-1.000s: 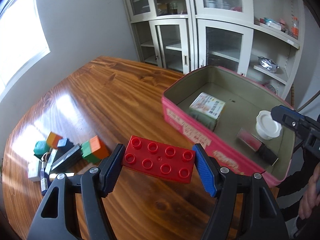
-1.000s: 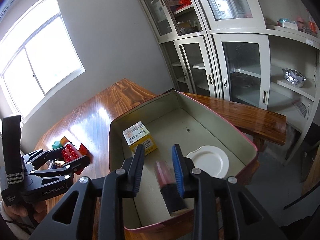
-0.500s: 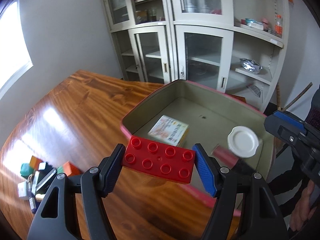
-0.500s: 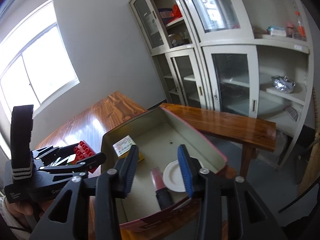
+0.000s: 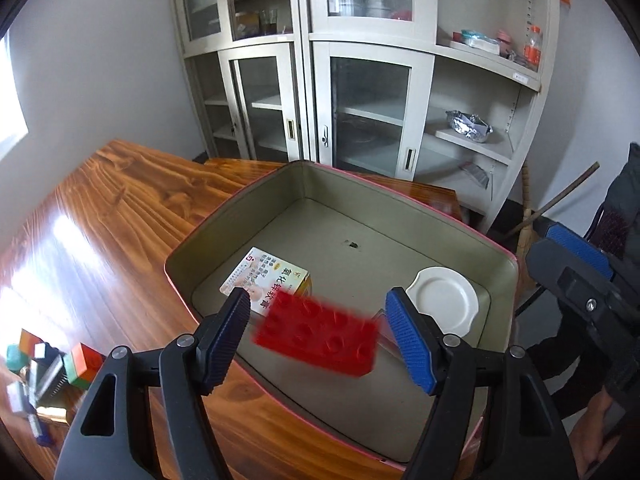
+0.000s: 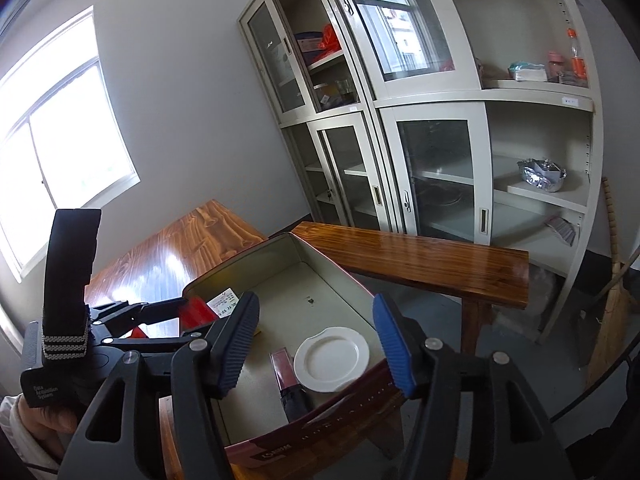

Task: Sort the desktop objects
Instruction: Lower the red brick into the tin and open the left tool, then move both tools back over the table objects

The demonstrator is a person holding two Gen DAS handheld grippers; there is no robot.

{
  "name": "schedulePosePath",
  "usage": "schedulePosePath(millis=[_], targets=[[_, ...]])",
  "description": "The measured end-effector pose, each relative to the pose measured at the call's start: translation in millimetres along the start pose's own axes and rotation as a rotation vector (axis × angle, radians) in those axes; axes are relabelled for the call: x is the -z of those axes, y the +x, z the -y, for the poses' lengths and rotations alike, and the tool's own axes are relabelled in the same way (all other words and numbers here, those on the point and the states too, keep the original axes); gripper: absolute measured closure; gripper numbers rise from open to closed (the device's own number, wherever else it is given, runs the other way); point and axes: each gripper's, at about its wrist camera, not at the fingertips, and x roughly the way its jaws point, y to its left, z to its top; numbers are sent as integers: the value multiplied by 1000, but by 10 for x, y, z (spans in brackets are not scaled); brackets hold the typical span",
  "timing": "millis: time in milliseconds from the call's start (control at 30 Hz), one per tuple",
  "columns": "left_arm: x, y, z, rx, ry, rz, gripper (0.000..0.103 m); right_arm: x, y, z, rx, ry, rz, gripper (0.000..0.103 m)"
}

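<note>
A glossy wooden tabletop stands before pale glass-door cabinets. A pink-rimmed tin sits at the tabletop's near right end, its floor largely bare around a printed carton, a white lid and a dark tube. The left tool is spreading; the red brick, blurred, is between its pads over the tin, touching neither. The right tool is spreading, empty, above the tin's near wall. Small blocks crowd the far-left edge.
</note>
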Motion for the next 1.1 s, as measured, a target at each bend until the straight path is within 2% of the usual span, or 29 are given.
schedulePosePath(millis=[233,433,800,1100], targets=[[42,-71,-112,7,-38,11,25,22,-20,-78,-9,-8,-1,35],[122,-176,-238,-15,-64,25,25,38,-14,-207,-33,-25,-7,32],[341,-419,-622,-67,-146,47,25,129,0,-573,-94,-85,-27,25],[595,-567,-1053,-142,-216,47,25,249,111,-958,-160,-143,-73,24]])
